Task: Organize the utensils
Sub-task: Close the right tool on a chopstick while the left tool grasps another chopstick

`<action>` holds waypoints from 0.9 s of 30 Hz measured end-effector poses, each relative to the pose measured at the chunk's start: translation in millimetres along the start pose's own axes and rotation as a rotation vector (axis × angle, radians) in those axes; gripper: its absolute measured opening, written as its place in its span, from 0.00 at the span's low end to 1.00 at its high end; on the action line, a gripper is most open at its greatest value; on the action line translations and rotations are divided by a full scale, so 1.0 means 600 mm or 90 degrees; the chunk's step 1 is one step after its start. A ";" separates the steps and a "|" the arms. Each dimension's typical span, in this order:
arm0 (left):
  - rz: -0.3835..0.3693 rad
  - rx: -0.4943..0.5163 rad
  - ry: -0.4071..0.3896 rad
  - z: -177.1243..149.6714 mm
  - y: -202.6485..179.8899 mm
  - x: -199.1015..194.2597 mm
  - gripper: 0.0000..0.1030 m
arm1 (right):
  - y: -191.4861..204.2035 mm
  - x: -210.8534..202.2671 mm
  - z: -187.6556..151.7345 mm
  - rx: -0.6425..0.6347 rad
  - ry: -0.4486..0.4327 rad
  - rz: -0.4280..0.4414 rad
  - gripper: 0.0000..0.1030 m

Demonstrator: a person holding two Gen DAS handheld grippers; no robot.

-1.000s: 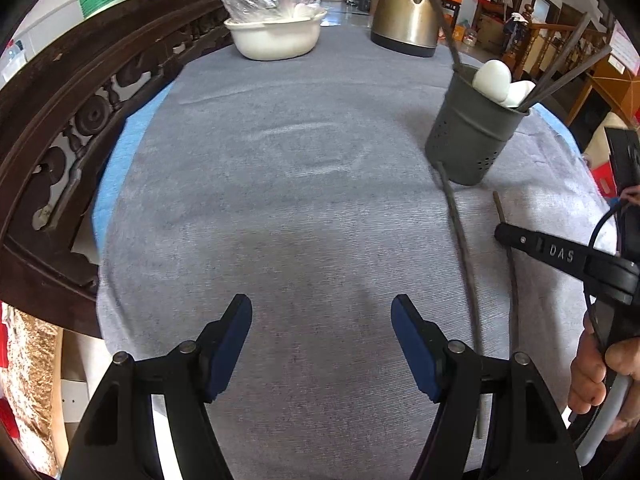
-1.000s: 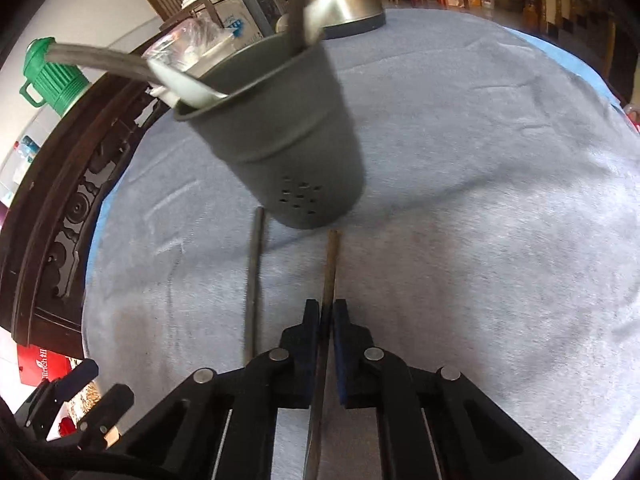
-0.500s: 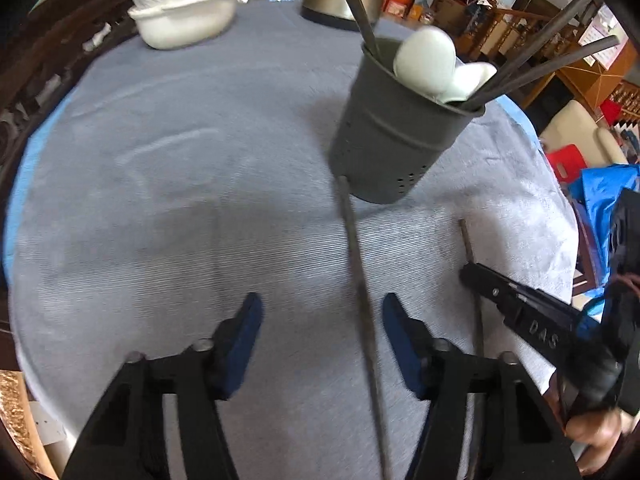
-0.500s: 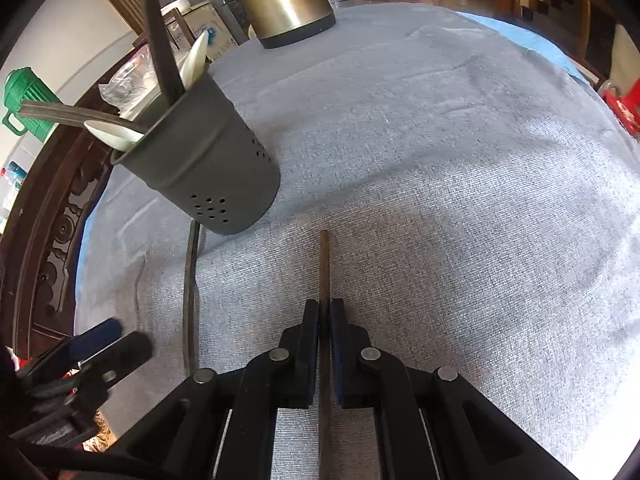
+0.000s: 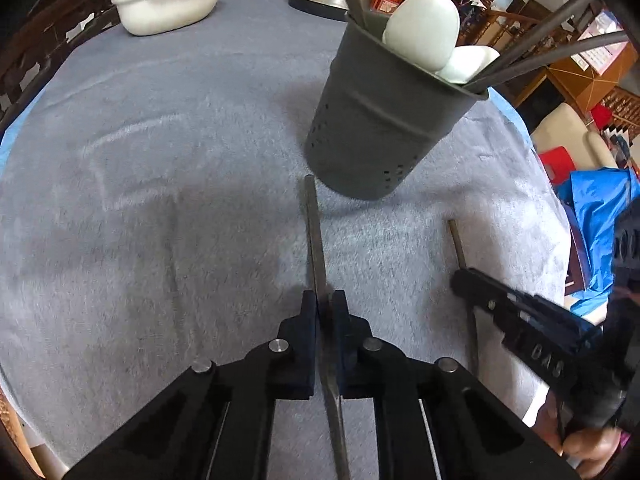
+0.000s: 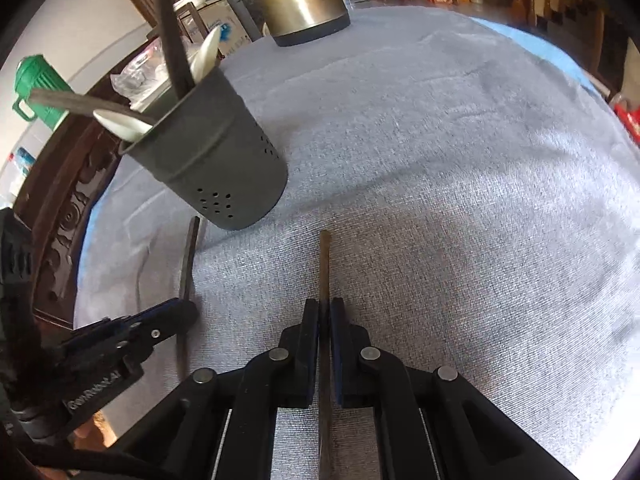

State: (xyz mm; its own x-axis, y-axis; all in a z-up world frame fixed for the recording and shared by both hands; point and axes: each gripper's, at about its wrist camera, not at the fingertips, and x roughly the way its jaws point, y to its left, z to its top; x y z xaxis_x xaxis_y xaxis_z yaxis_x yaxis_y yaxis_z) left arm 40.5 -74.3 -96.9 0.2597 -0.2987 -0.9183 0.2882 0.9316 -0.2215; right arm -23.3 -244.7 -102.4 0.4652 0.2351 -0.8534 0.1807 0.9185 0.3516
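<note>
Left wrist view is showing the left gripper point(image 5: 325, 300) whose jaws have just been closing and are now pinching a dark chopstick point(image 5: 314, 232) that is lying flat on the grey tablecloth point(image 5: 160, 184), its far tip just beside the base of the grey utensil holder point(image 5: 380, 120). Right wrist view is showing the right gripper point(image 6: 325, 308) clamped on a second, browner chopstick point(image 6: 325, 264), also lying on the cloth and pointing toward the holder point(image 6: 224, 168). White spoons point(image 5: 424, 36) and more sticks are already leaning out of the holder, with a metal kettle point(image 6: 300, 4) and a white basin point(image 5: 168, 8) standing well behind it. Each stick is looking light, thin and stiff, probably smooth enough to twist or slide between the pads, so gripping partway along the shaft, as both are doing, is seeming sensible. I am judging that the holder is light too and could tip if a stick knocks its rim during the drop.
</note>
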 end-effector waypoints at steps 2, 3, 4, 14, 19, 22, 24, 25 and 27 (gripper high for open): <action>-0.004 0.000 0.004 -0.011 0.008 -0.006 0.07 | 0.000 0.000 0.000 0.005 0.001 0.005 0.06; -0.007 -0.002 0.008 -0.017 0.012 -0.008 0.07 | -0.003 0.000 0.001 0.011 0.004 0.011 0.06; -0.009 -0.003 0.013 -0.021 0.015 -0.010 0.07 | -0.005 0.000 0.002 0.016 0.006 0.017 0.06; 0.003 -0.016 0.013 0.028 0.044 -0.011 0.33 | 0.005 0.017 0.036 0.009 0.051 0.004 0.10; -0.001 -0.023 0.003 0.061 0.051 -0.005 0.34 | 0.021 0.033 0.067 -0.003 0.066 -0.033 0.11; -0.001 -0.003 -0.009 0.072 0.041 -0.004 0.28 | 0.037 0.048 0.078 -0.013 0.054 -0.050 0.11; 0.012 0.006 -0.019 0.081 0.037 0.003 0.15 | 0.043 0.051 0.080 -0.021 0.049 -0.059 0.10; 0.015 0.009 -0.020 0.083 0.036 0.006 0.07 | 0.047 0.052 0.080 -0.028 0.049 -0.066 0.09; 0.007 0.006 -0.023 0.086 0.036 0.009 0.06 | 0.051 0.052 0.078 -0.038 0.046 -0.076 0.06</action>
State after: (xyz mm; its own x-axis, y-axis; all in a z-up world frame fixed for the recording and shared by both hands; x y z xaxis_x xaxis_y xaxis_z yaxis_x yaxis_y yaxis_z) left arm 95.7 -66.6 -89.7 0.2960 -0.2961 -0.9081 0.2932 0.9330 -0.2086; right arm 37.4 -224.5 -100.1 0.3793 0.1427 -0.9142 0.1778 0.9584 0.2234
